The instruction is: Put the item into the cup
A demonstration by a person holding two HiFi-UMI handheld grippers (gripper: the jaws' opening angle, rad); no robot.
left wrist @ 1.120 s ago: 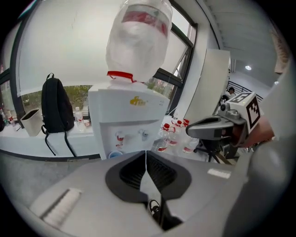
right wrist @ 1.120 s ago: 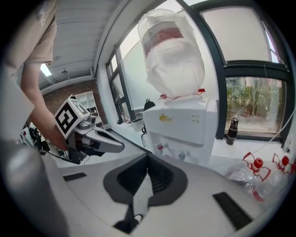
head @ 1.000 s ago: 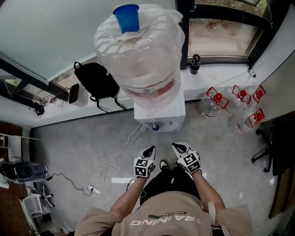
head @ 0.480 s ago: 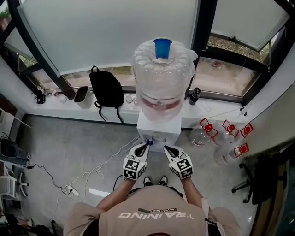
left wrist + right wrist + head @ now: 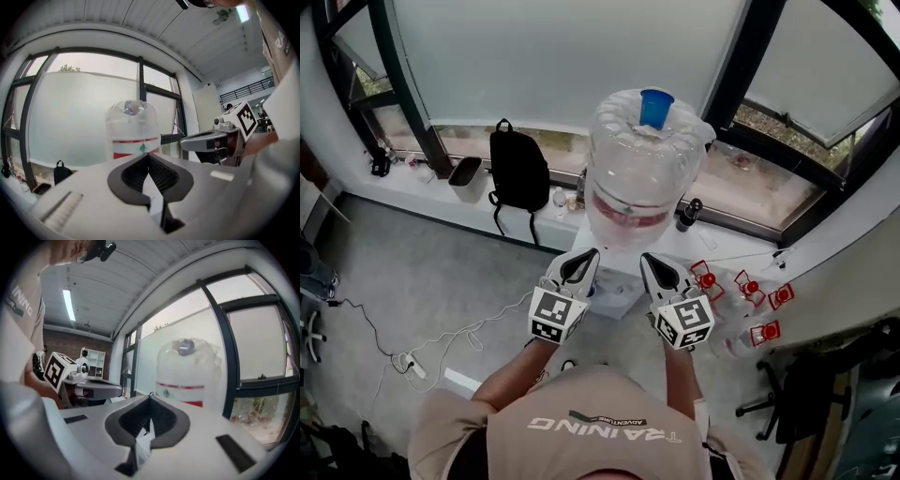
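Atop the upturned water bottle point(image 5: 637, 173) of a white dispenser point(image 5: 617, 289), a blue cup point(image 5: 655, 108) is set upright, well above both grippers. Below the bottle, the left gripper point(image 5: 580, 262) and the right gripper point(image 5: 651, 264) are held side by side, apart from each other, with their tips directed at the dispenser. The right gripper's jaws are pressed together on a crumpled scrap of white paper point(image 5: 142, 442), which is pinched low between the pads. The left gripper's jaws are closed tip to tip; a pale sliver is seen in the slit lower down, but what it is cannot be told. A black backpack point(image 5: 517, 169) is propped on the sill to the left, and clear jugs with red caps point(image 5: 741, 291) are grouped on the floor to the right.
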